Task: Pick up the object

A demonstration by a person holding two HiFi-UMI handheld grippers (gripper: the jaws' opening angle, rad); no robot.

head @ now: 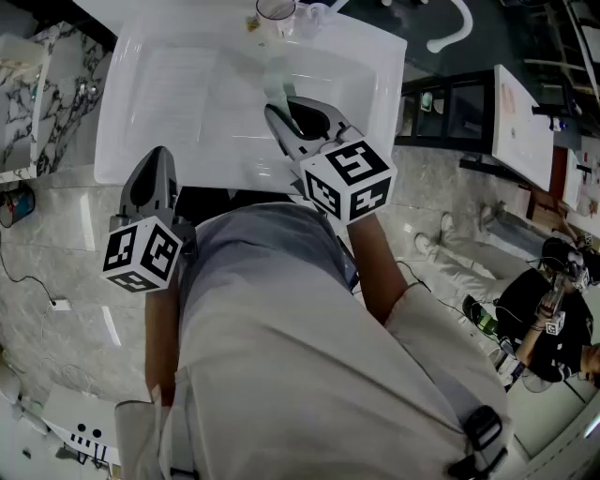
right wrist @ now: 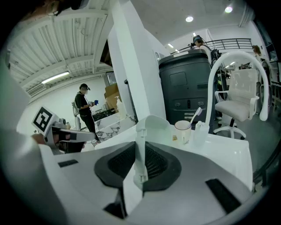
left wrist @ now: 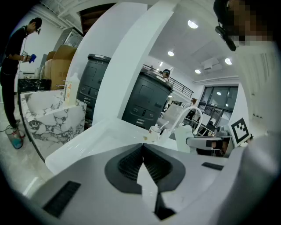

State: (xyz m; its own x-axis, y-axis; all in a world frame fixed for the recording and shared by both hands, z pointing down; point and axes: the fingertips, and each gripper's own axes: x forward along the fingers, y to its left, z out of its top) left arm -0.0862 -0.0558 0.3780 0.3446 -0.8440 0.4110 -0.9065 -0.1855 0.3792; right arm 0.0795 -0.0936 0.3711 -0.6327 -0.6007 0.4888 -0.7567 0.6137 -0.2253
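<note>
A pale, thin plastic object (right wrist: 139, 145) stands upright between my right gripper's (right wrist: 141, 151) jaws, its curved top poking out past the tips. From the head view the same object (head: 277, 86) shows as a pale green strip sticking out of my right gripper (head: 283, 117), which is shut on it and held above the white basin (head: 169, 103). My left gripper (head: 155, 167) hovers at the basin's near edge. Its jaws (left wrist: 142, 149) meet at the tips with nothing between them.
A cup with a toothbrush (right wrist: 182, 131) stands at the basin's back rim, beside a curved white faucet (right wrist: 232, 79). The cup (head: 275, 11) and faucet (head: 450, 33) also show from above. A marble counter (left wrist: 52, 118) lies to the left. People stand or sit nearby (head: 544, 309).
</note>
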